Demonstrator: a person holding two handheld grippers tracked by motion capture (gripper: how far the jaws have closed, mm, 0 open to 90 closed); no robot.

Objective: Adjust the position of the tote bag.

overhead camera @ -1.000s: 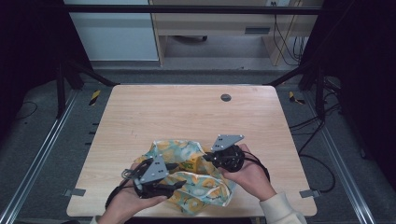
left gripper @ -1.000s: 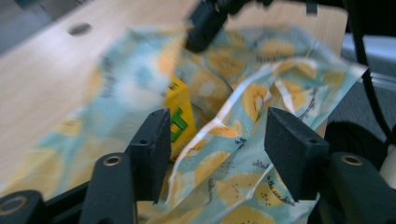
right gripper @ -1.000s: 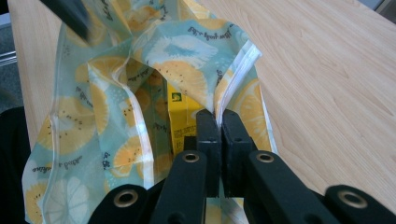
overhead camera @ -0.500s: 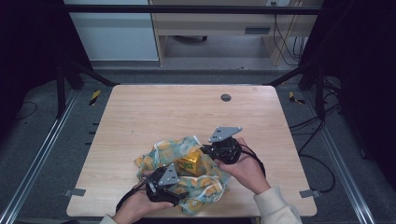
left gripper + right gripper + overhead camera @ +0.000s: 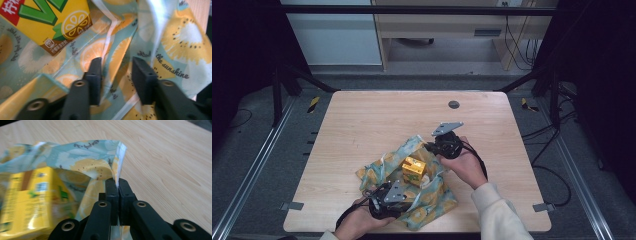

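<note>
A wooden table (image 5: 362, 125) occupied the centre of the high view, with a fruit-print cloth (image 5: 432, 197) lying crumpled on its near half. At the left of that view, the person's left hand (image 5: 357, 225) held the left gripper (image 5: 384, 197) over the cloth's near edge. In the left gripper view, its two black jaws stood spread apart, with a raised fold of the cloth (image 5: 117, 47) passing between them; the left jaw lay against the fabric, and whether the right jaw touched it could not be told. The print showed orange slices, kiwi halves and the words "the sunshine".

Near the middle of the cloth stood a yellow drink carton (image 5: 414, 170), resting on the fabric between the two grippers. The left gripper view showed the carton (image 5: 47, 20) at upper left, bearing green lettering and a lemon-slice emblem. In the right gripper view the carton (image 5: 27, 200) lay at the left, blurred, with the cloth rising behind it.

At the right of the high view, the person's right hand (image 5: 467, 165), in a pale sleeve (image 5: 499, 212), held the right gripper (image 5: 439, 146) at the cloth's far corner. In the right gripper view its jaws were pressed together on the cloth's hemmed edge (image 5: 119, 160), which was lifted clear of the table. A small dark round disc (image 5: 454, 104) was set into the table's far side, well apart from the cloth.
</note>
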